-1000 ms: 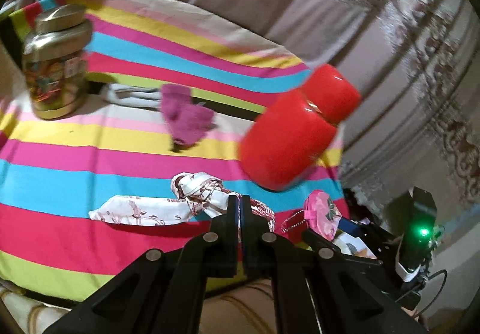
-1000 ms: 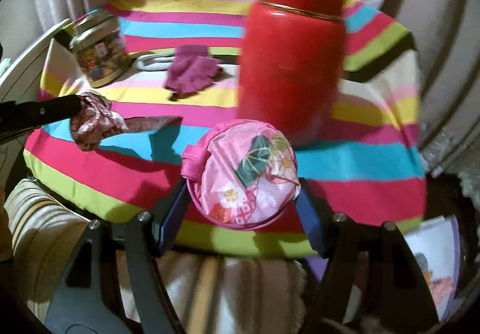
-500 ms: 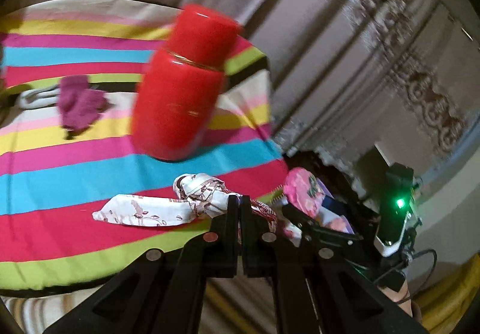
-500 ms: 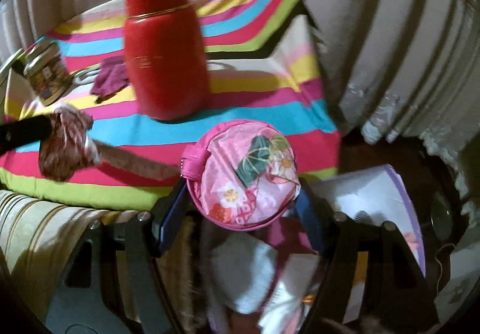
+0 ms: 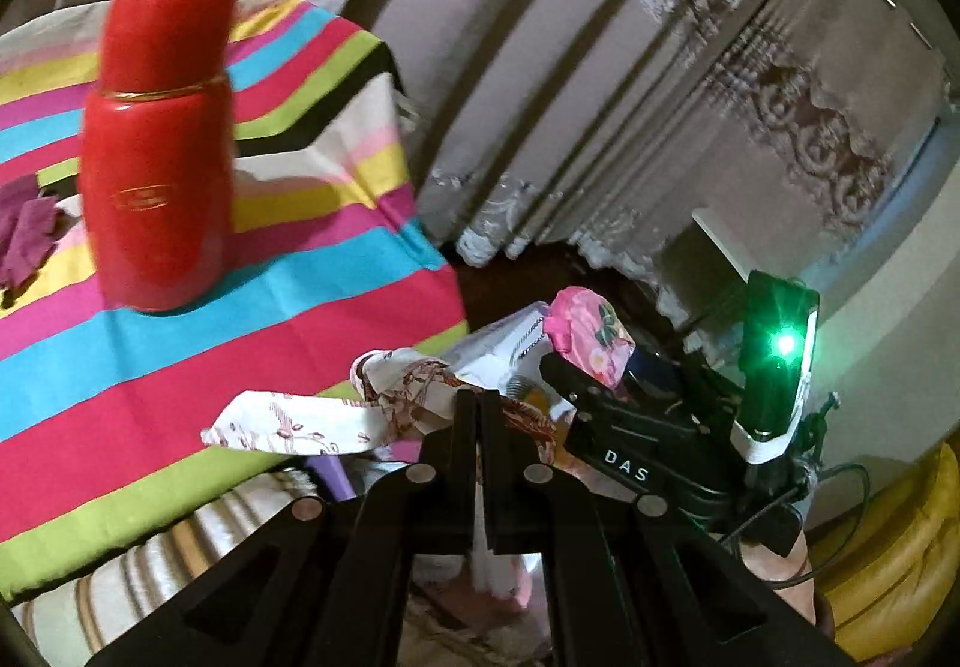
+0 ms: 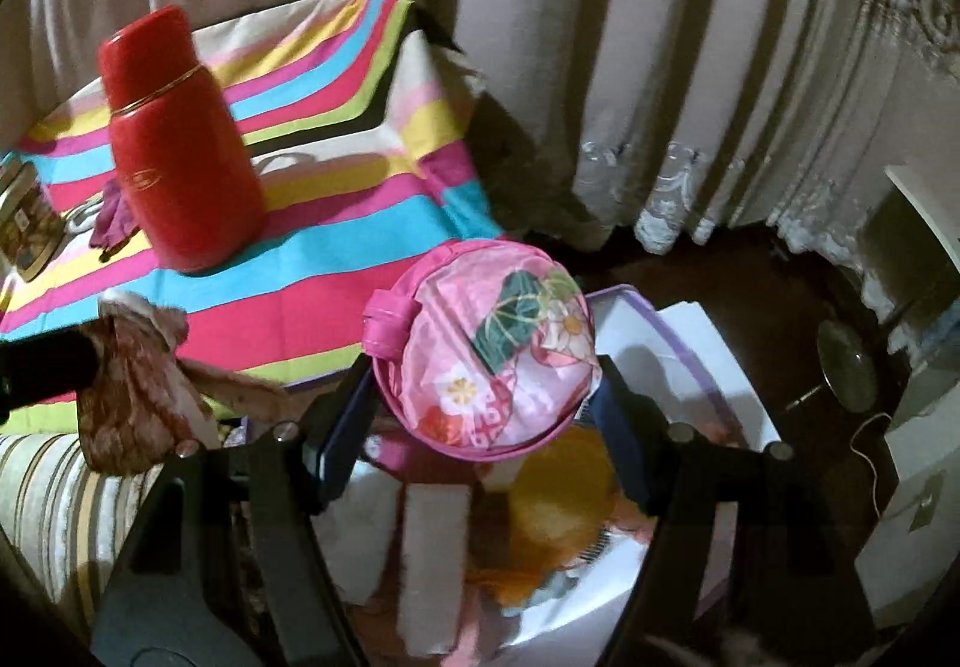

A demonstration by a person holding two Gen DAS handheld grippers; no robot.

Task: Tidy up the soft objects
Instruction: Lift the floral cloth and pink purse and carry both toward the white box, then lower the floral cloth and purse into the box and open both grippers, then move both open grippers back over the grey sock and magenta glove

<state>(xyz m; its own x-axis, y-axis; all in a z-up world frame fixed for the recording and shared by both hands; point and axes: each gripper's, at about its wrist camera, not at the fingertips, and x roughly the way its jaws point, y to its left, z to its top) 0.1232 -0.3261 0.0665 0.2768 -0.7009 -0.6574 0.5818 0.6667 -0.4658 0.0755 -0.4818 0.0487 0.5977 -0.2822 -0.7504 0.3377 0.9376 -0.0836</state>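
Note:
My left gripper (image 5: 477, 403) is shut on a white floral cloth (image 5: 312, 421), whose loose end hangs out to the left past the table's edge. The same cloth (image 6: 129, 397) shows bunched at the left of the right wrist view. My right gripper (image 6: 483, 367) is shut on a round pink floral pouch (image 6: 486, 349), its pads pressing both sides. The pouch (image 5: 591, 331) also shows in the left wrist view. Both grippers hover beside the table over a white bin (image 6: 708, 361) with a purple rim, which holds an orange soft thing (image 6: 561, 505) and other soft items.
A red flask (image 5: 159, 151) stands on the striped tablecloth (image 5: 252, 319). A purple cloth (image 5: 27, 229) lies behind it, and a jar (image 6: 24, 223) stands at the far left. Curtains (image 6: 660, 67) hang behind. A striped cushion (image 6: 54, 511) lies under the table edge.
Both grippers have swung to the right, off the table and over the white bin, each still holding its item. The flask and the table have slid to the left of both views.

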